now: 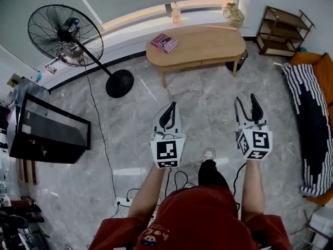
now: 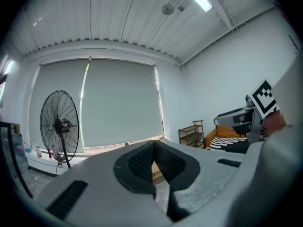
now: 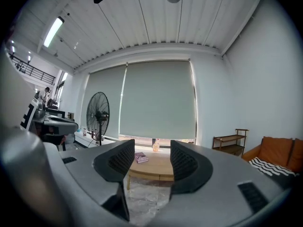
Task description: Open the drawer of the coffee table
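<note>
Head view: empty, spread-jawed right gripper (image 1: 245,102) should squarely meet the drawer front (image 1: 217,61) of the oval light-wood coffee table (image 1: 208,41) ahead; left gripper (image 1: 170,108) is clenched, empty.

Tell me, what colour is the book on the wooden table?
Pink. The book lies on the coffee table, clearest in the head view.

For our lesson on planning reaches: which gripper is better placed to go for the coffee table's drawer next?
Right, probably. The right gripper has its jaws open, with the coffee table framed between them in its own view. The left gripper is shut. Both are well short of the table.
</note>
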The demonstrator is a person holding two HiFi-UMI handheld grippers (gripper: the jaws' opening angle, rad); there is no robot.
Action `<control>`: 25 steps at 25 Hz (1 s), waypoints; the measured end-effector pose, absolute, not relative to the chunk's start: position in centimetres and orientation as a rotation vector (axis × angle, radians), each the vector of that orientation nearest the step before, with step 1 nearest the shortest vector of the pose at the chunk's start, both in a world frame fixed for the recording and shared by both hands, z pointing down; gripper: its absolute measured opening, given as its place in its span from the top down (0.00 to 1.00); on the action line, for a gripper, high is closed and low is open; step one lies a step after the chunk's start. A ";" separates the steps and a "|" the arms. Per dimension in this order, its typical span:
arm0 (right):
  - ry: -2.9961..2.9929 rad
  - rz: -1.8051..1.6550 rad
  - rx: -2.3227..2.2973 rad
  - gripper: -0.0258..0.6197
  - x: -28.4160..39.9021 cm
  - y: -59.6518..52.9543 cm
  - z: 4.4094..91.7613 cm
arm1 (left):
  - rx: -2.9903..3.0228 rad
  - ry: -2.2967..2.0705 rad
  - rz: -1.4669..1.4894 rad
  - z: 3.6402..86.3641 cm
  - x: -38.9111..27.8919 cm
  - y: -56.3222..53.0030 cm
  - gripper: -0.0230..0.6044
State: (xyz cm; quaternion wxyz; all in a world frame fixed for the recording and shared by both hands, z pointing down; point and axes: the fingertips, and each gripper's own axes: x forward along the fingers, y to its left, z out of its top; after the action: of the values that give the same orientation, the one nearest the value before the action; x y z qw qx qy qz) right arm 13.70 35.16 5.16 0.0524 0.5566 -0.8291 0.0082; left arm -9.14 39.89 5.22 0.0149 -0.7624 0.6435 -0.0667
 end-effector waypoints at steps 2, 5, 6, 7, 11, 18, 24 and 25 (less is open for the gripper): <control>-2.521 0.035 1.687 0.60 14.7 32.6 5.3 | -2.367 2.010 -0.211 5.1 -8.3 37.4 0.95; -2.522 0.056 1.673 0.60 16.0 28.9 5.7 | -2.361 2.027 -0.227 5.2 -7.1 33.8 0.95; -2.524 0.061 1.668 0.60 16.4 27.6 5.8 | -2.358 2.032 -0.232 5.2 -6.7 32.6 0.95; -2.526 0.065 1.664 0.60 16.7 26.4 5.8 | -2.354 2.037 -0.236 5.2 -6.4 31.4 0.95; -2.532 0.079 1.656 0.60 18.1 21.7 6.1 | -2.340 2.052 -0.262 5.7 -5.2 26.9 0.95; -2.525 0.111 1.674 0.60 21.6 14.8 6.9 | -2.339 2.043 -0.227 5.7 -2.4 19.9 0.95; -2.523 0.115 1.702 0.60 23.0 11.5 7.1 | -2.342 2.006 -0.210 5.5 -0.9 16.1 0.95; -2.523 0.119 1.708 0.60 23.1 11.1 7.2 | -2.346 2.002 -0.203 5.5 -0.9 15.6 0.95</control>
State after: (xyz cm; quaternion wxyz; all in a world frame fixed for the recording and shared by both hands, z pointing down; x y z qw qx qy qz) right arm 23.11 11.06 7.17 0.0465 0.5596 -0.8266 0.0388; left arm -0.89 15.59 5.49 0.0256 -0.7588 0.6476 -0.0656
